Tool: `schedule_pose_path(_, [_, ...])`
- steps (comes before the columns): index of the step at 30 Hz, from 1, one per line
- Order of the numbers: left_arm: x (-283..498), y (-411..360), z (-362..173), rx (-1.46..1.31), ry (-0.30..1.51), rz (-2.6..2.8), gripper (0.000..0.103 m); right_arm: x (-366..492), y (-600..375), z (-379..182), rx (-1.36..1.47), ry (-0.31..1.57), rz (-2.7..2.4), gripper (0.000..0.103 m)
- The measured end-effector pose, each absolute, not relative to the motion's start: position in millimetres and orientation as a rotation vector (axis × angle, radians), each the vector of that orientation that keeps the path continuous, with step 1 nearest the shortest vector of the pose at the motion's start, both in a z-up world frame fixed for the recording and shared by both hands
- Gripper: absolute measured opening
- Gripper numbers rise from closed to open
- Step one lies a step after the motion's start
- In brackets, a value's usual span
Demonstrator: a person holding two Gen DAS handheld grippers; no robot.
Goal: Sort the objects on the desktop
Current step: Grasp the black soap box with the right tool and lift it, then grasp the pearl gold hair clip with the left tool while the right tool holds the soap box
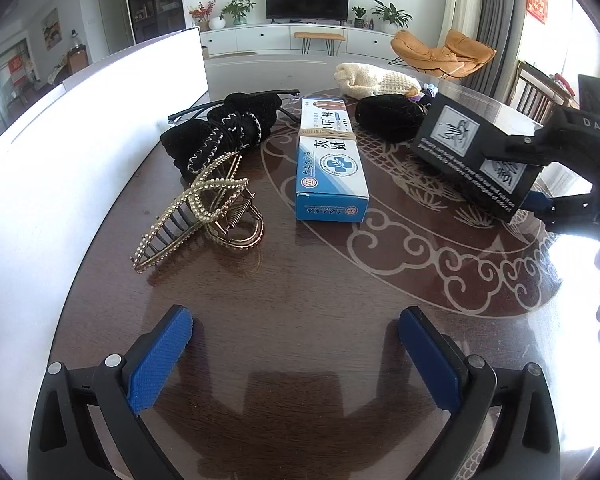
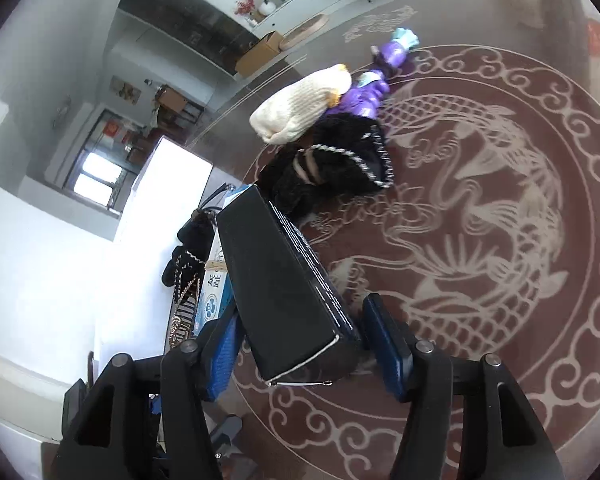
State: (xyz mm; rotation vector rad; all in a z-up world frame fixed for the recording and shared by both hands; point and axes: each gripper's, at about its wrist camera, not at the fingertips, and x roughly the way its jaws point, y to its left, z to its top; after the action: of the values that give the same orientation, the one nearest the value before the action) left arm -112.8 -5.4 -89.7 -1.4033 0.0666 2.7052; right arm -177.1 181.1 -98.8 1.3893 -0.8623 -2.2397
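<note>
Dark wood table [image 1: 300, 300] with a pale dragon-and-cloud inlay, living room behind: TV [image 1: 307, 0] on a white sideboard, potted plants, orange lounge chair [image 1: 444, 52]. White bin wall [image 1: 100, 92] along the table's left edge (inside not visible). On the table: blue medicine box [image 1: 330, 164] with a rubber band, gold rhinestone hair claw [image 1: 204, 212] just left of it, black knit pieces [image 1: 224, 132] behind, cream knit item [image 1: 372, 78] at the far side, purple toy [image 2: 374, 88] beside it. Left hand-held gripper [image 1: 296, 356] released, spread wide over bare wood. Right hand-held gripper [image 2: 300, 344] straddles a tilted black box [image 2: 284, 292]; one pad touches, the other shows a gap, so grasp unconfirmed.
</note>
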Motion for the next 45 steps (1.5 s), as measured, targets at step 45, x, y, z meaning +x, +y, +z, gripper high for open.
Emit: schedule_pose_path(45, [-113, -6, -90, -1.402, 0.069, 2.705, 0.103, -99, 172, -100, 1.274, 0.184, -2.55, 0.06])
